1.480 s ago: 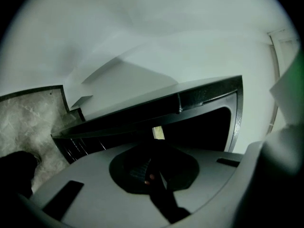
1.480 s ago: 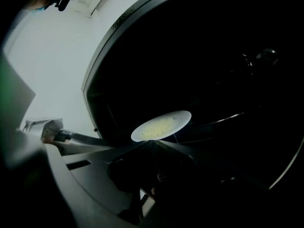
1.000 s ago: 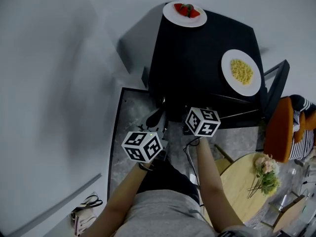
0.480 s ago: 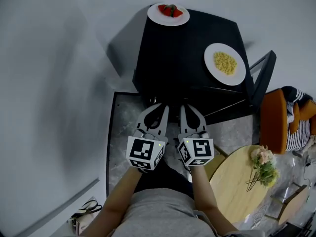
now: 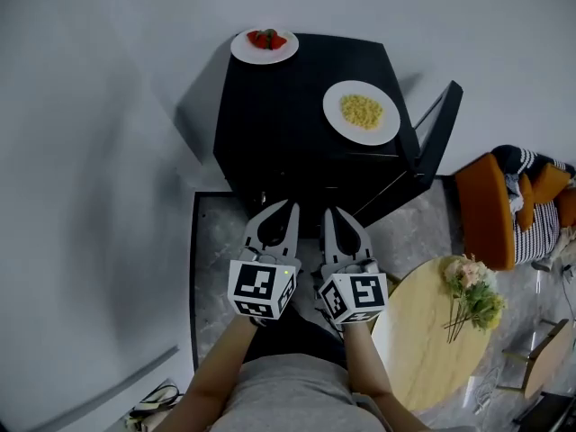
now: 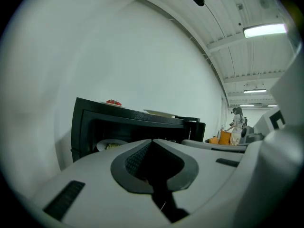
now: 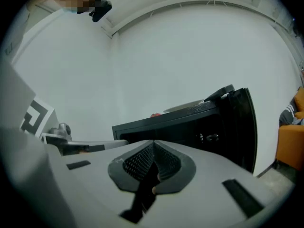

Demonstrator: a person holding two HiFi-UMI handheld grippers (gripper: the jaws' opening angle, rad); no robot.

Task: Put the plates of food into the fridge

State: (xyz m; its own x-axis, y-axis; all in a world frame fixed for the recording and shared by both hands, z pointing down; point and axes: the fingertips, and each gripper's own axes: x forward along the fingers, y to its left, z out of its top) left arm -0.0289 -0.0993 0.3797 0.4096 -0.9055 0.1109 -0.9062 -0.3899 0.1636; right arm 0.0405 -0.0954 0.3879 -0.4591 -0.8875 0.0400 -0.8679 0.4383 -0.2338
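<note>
Grippers: we hold the left gripper (image 5: 291, 206) and right gripper (image 5: 328, 212) shut and empty, side by side before the fridge (image 5: 288, 129).
Plates: berry plate (image 5: 265, 46) and pasta plate (image 5: 362, 112) sit on the fridge top; a third plate (image 6: 110, 145) sits inside.
Risk: we judge a one-sided rim pinch could tip a plate and spill food.

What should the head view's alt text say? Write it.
Two plates sit atop a black fridge with its door open: a strawberry plate and a plate of yellow food. Below, a person holds the left gripper and right gripper side by side, both shut and empty.
</note>
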